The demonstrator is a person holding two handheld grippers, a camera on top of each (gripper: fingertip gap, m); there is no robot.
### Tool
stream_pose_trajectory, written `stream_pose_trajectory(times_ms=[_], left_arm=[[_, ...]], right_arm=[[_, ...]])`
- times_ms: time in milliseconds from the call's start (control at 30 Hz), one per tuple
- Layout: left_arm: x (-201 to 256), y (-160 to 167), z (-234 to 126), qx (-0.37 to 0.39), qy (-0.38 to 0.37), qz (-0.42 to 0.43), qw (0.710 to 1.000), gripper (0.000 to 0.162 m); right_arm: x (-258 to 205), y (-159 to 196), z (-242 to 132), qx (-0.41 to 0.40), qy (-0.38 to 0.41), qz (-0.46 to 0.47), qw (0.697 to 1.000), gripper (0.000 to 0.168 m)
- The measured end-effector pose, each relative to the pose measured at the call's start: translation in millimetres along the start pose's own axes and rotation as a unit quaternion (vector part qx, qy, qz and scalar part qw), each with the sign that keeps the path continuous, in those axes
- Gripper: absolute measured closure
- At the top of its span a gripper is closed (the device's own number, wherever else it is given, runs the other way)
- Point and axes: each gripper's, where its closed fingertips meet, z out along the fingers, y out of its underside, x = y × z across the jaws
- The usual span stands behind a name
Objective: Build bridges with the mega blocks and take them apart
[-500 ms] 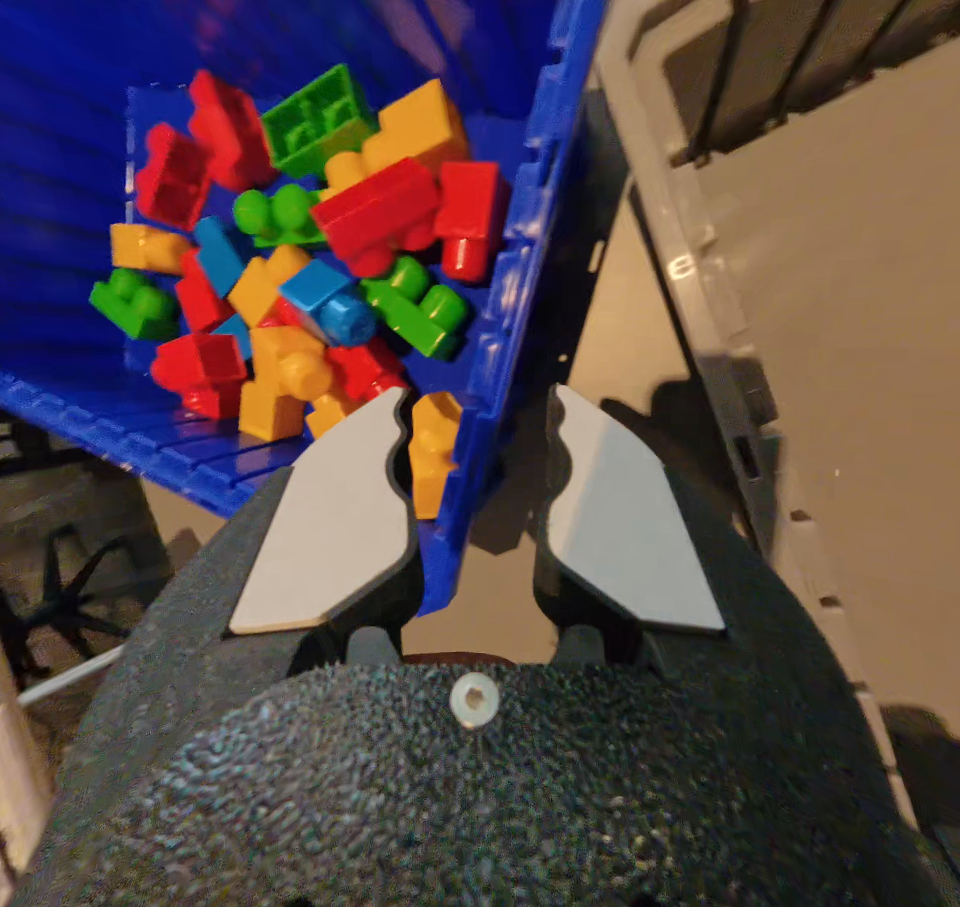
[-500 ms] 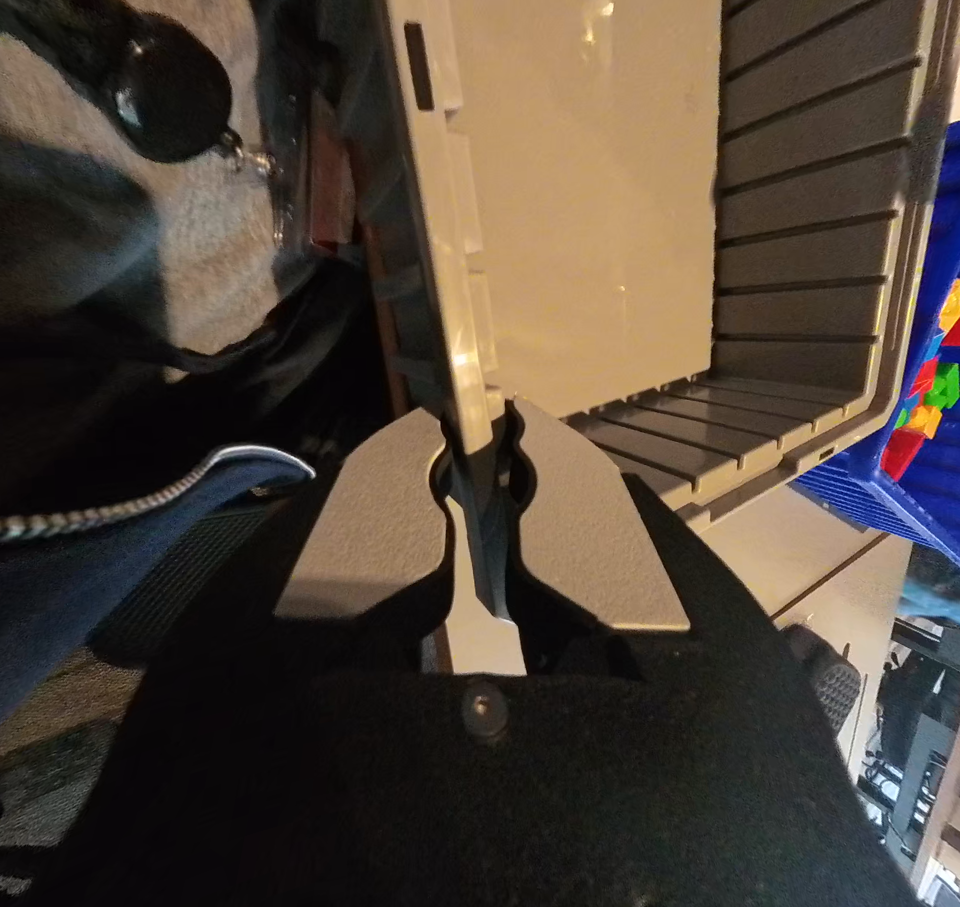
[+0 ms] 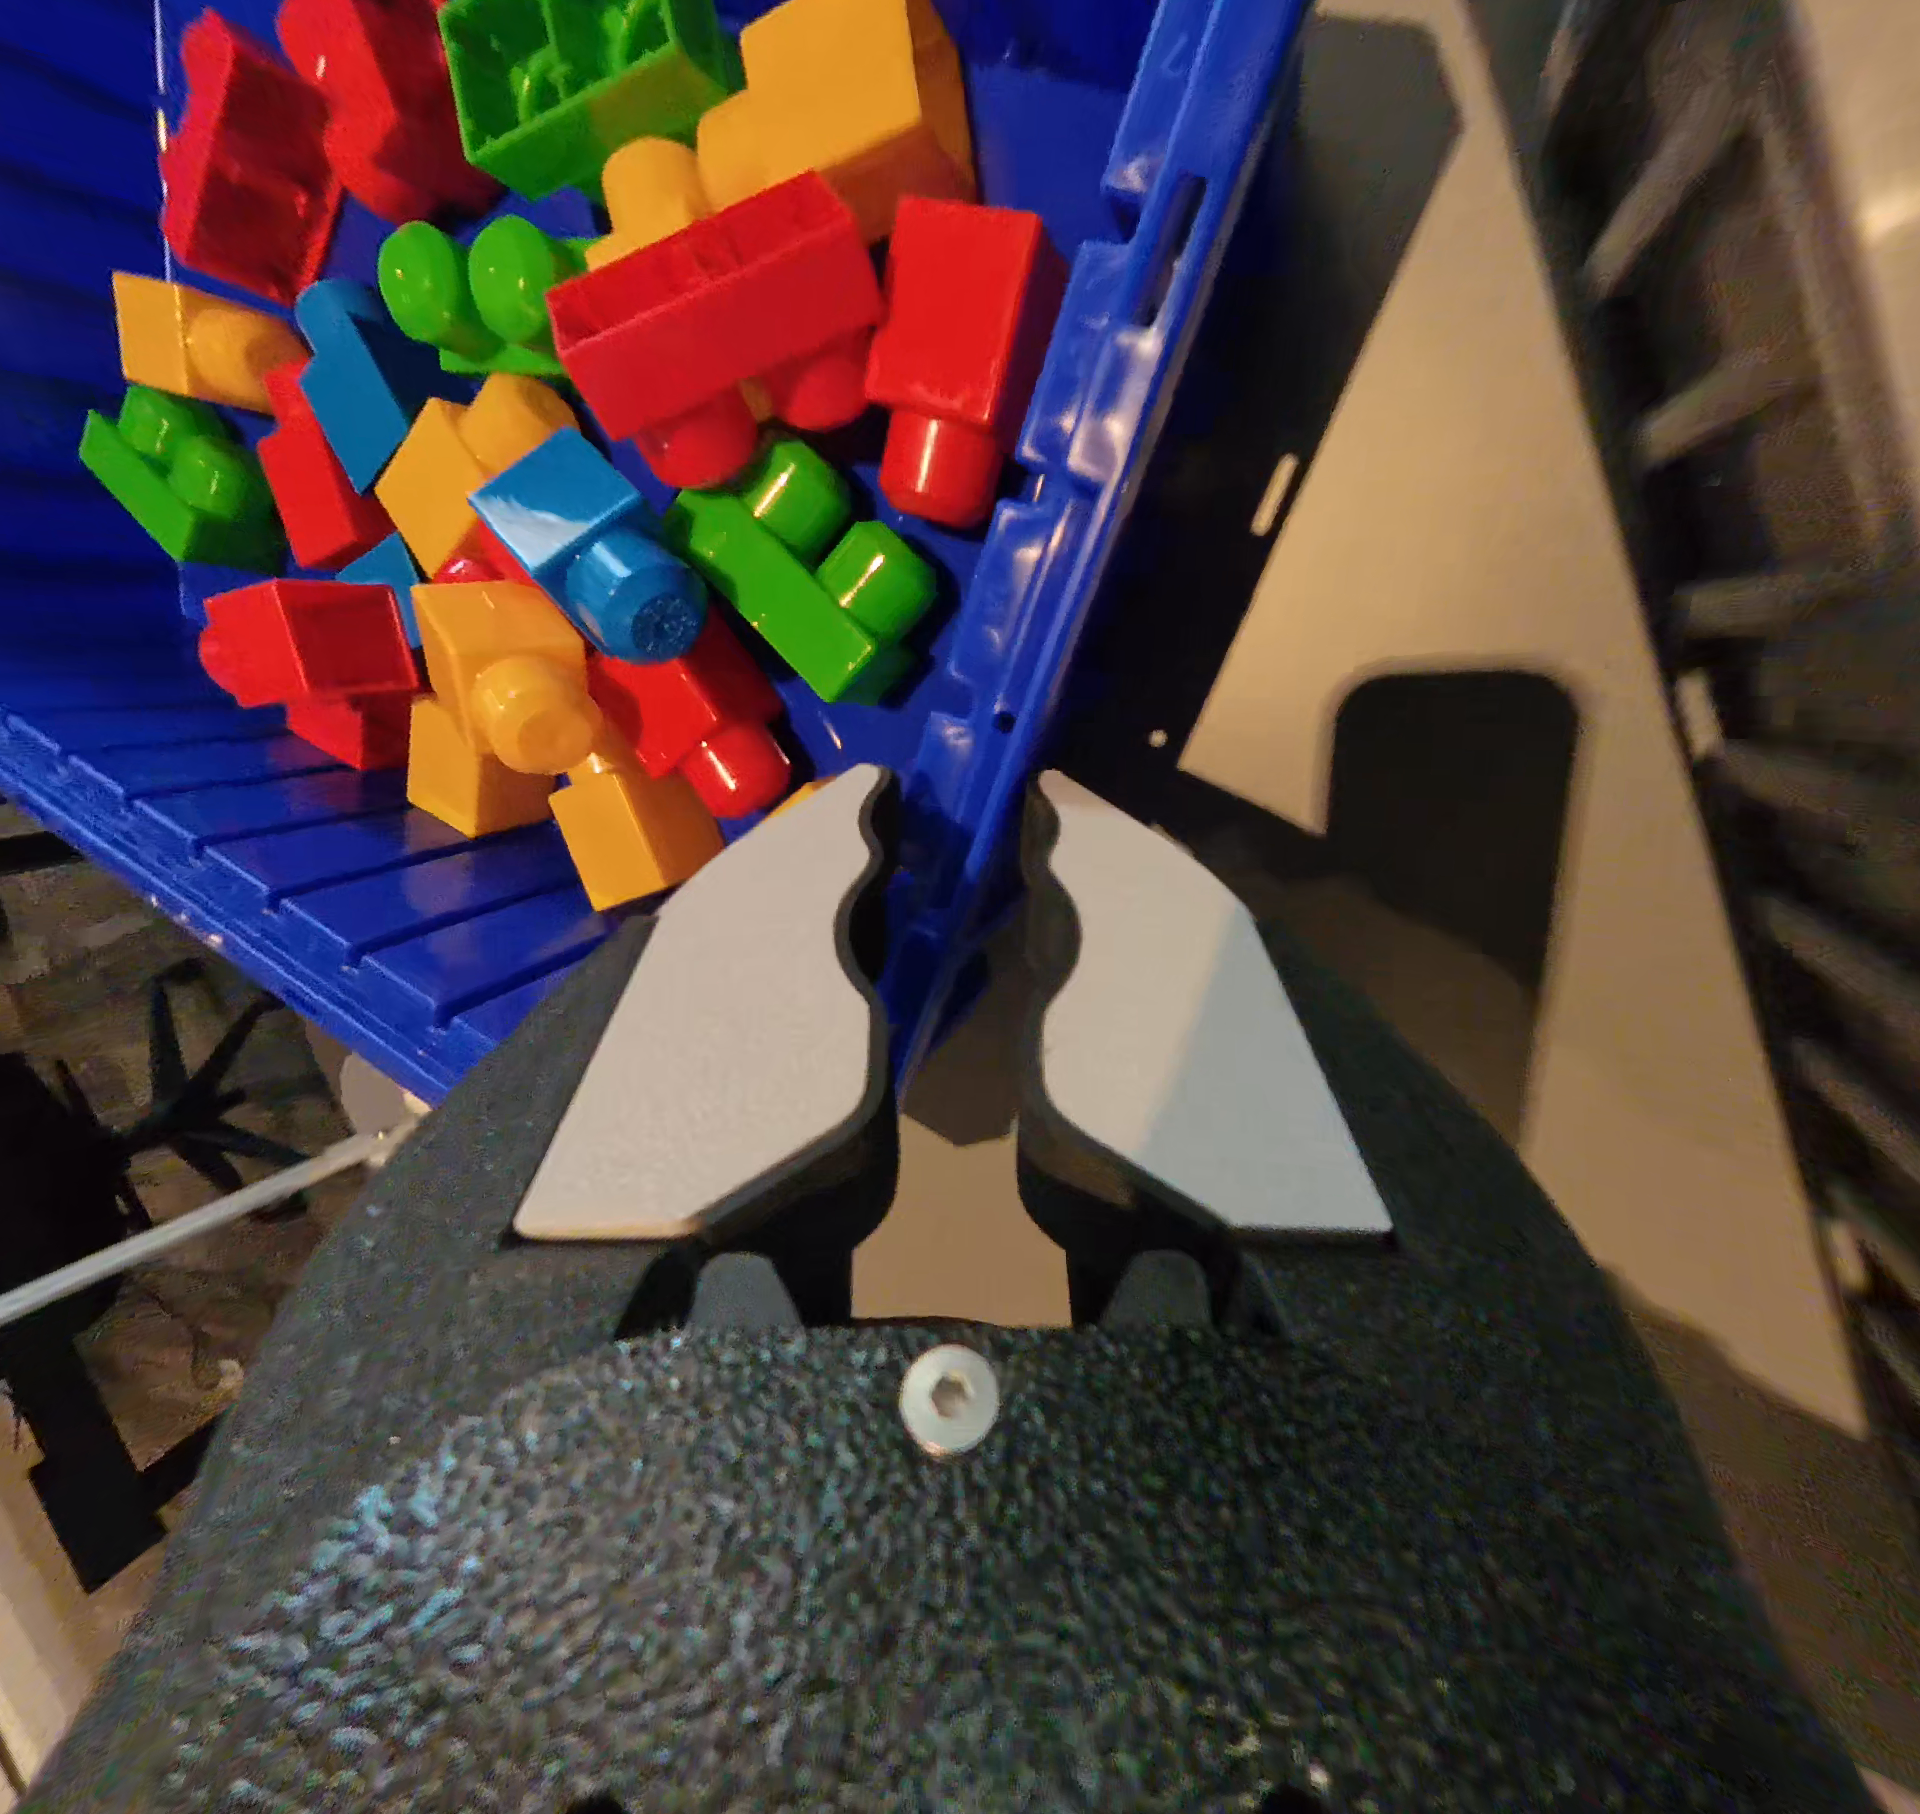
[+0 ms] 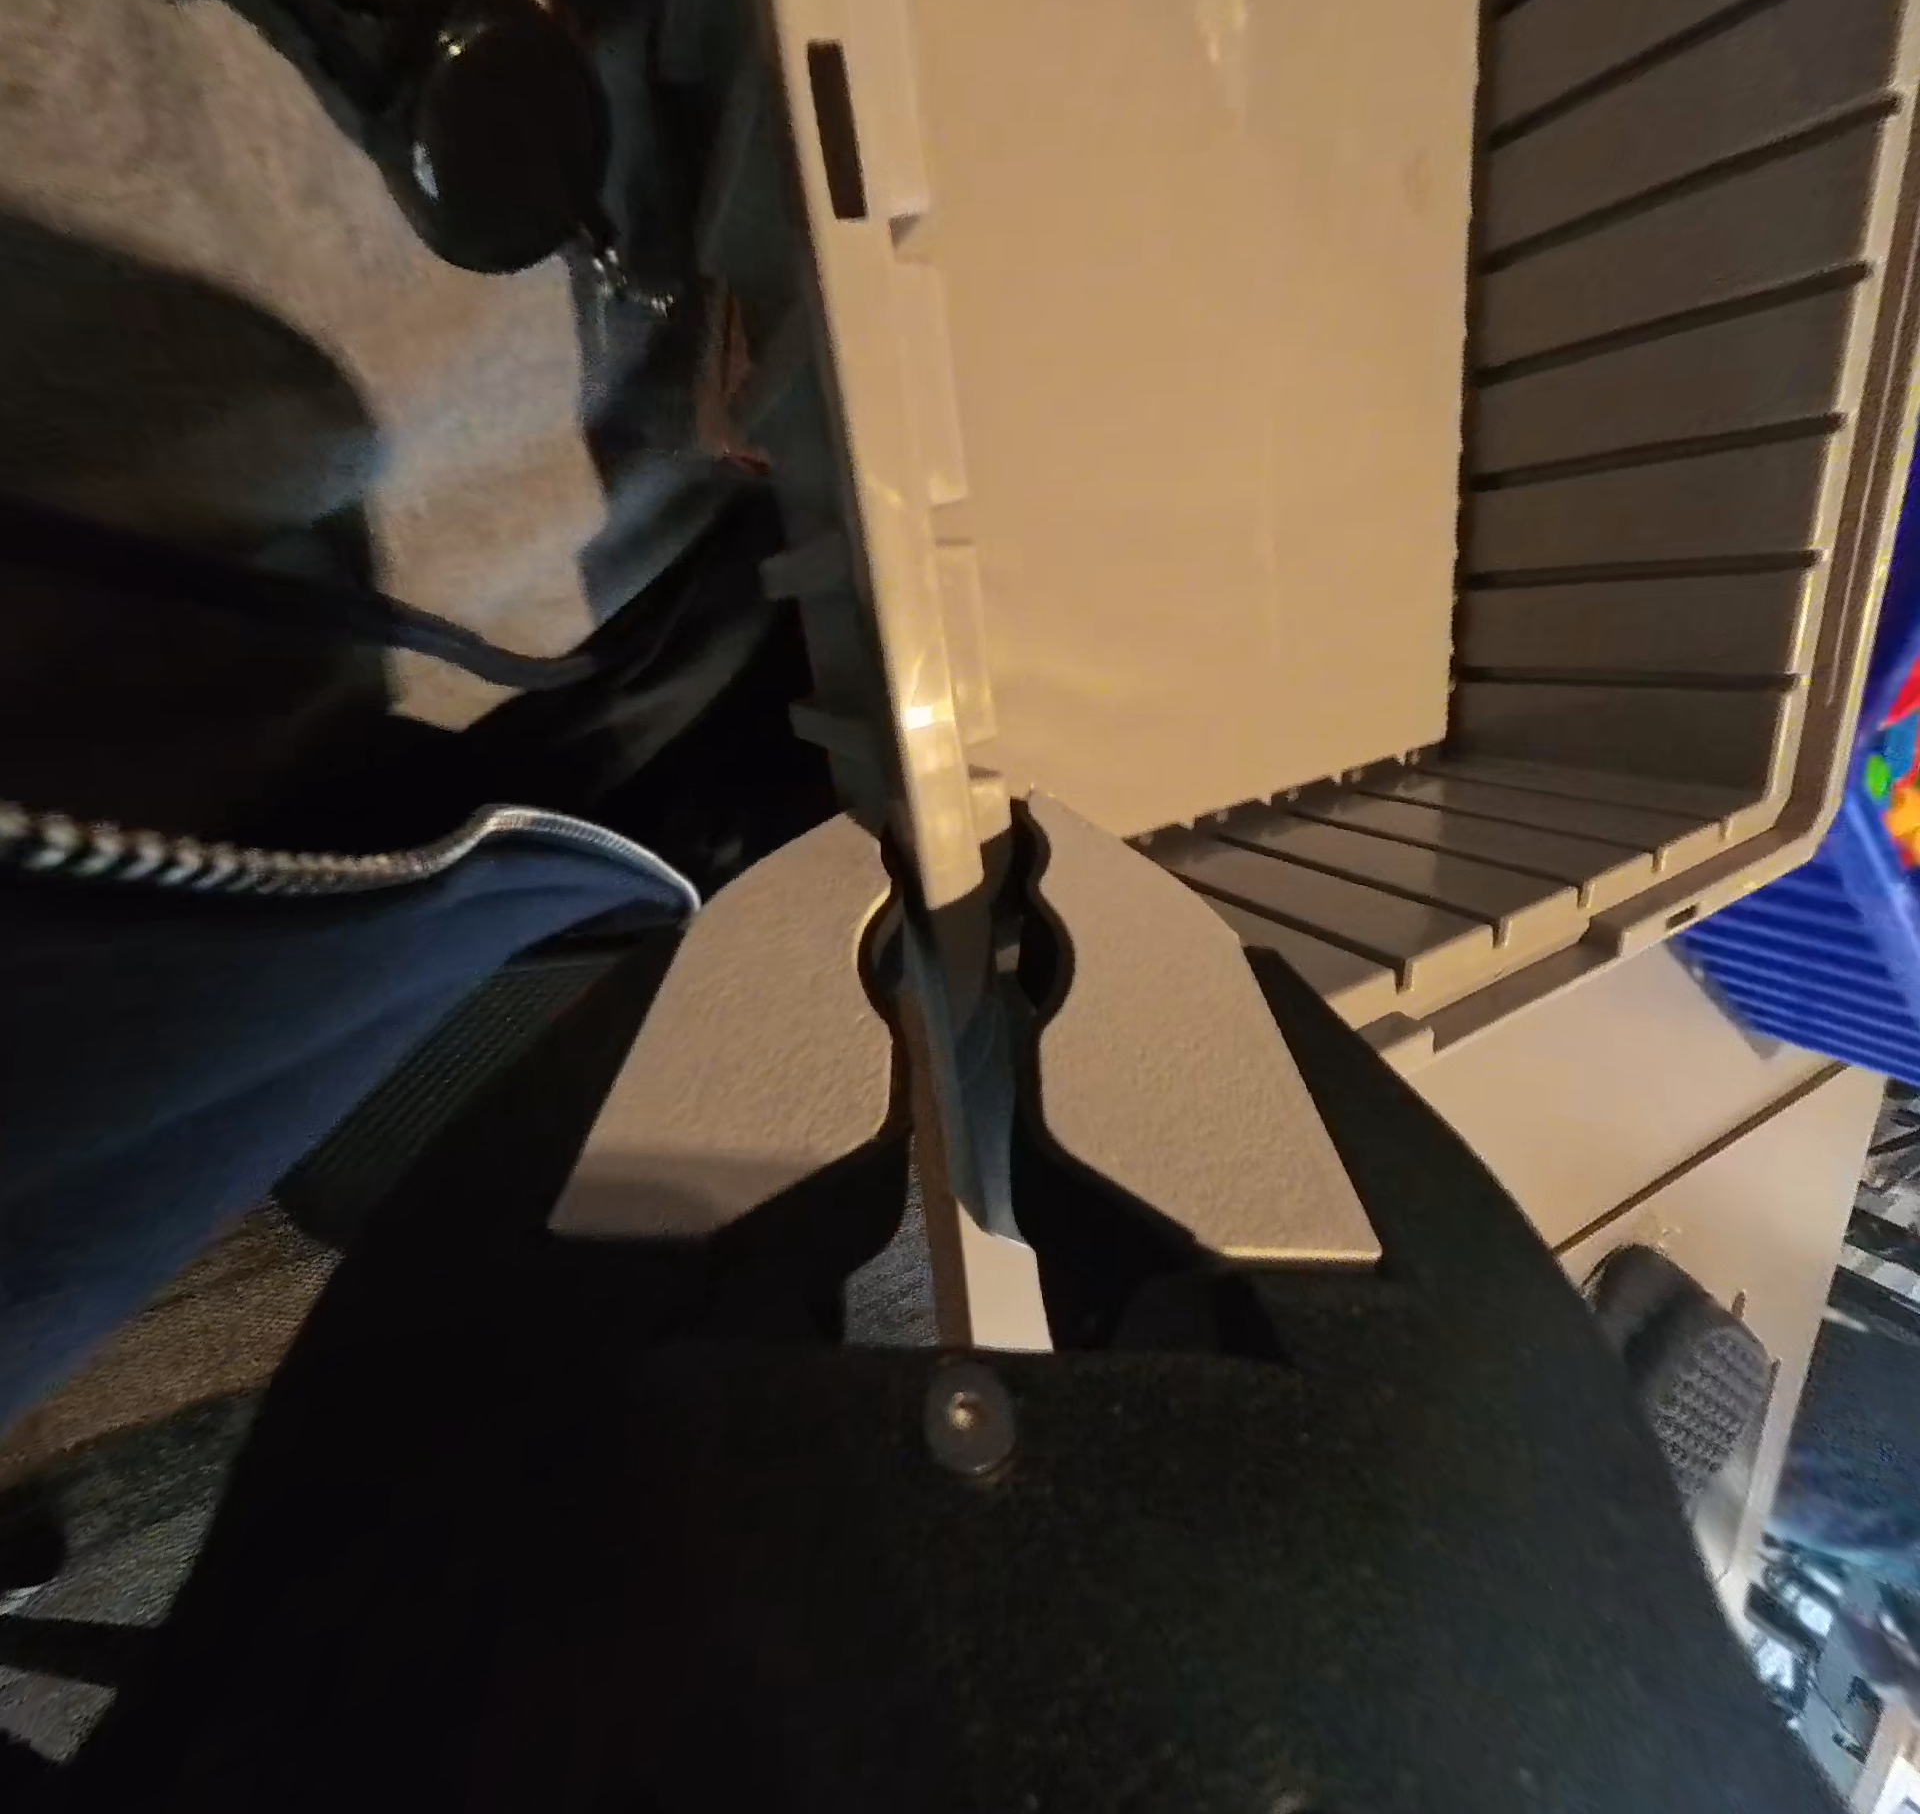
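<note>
Several red, yellow, green and blue mega blocks [image 3: 623, 414] lie heaped in a blue bin [image 3: 1091, 414], which looks tilted in the left wrist view. My left gripper [image 3: 961, 808] straddles the bin's right wall, one finger inside and one outside, shut on the rim. My right gripper [image 4: 951, 829] is shut on the near wall of an empty grey bin [image 4: 1662, 414]. The grey bin also shows, blurred, at the right of the left wrist view [image 3: 1766, 517]. The blue bin also shows at the right edge of the right wrist view [image 4: 1849, 933].
The two bins stand side by side on a tan tabletop [image 3: 1403, 517] with a narrow gap between them. A person's grey garment and blue zipped jacket [image 4: 312, 985] are close on the left of the grey bin. A chair base [image 3: 177, 1089] stands on the floor below.
My left gripper has moved forward and narrowed from open to shut on the blue bin's wall. My right gripper keeps its hold on the grey bin's wall.
</note>
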Motion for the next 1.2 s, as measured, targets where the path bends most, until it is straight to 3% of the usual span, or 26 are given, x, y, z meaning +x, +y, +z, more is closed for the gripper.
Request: stream_pose_trajectory(times_ms=[233,633,933,1200], left_arm=[[-1.0,74.9,-24.3,-0.016,-0.01,0.036,0.999,0.138],[55.6,173.4,-82.3,0.015,-0.009,0.043,0.999,0.136],[70.9,219.5,-104.1,0.028,-0.037,0.023,0.999,0.133],[90.3,263.7,-126.8,0.001,-0.034,0.009,0.999,0.13]], right_arm=[[-10.2,4.0,-5.8,-0.009,-0.018,0.002,1.0,0.152],[-6.3,42.5,-15.2,-0.043,-0.058,0.036,0.997,0.15],[1.8,58.2,-15.5,-0.054,-0.091,0.03,0.994,0.149],[41.5,117.4,-16.2,-0.109,-0.055,0.063,0.99,0.146]])
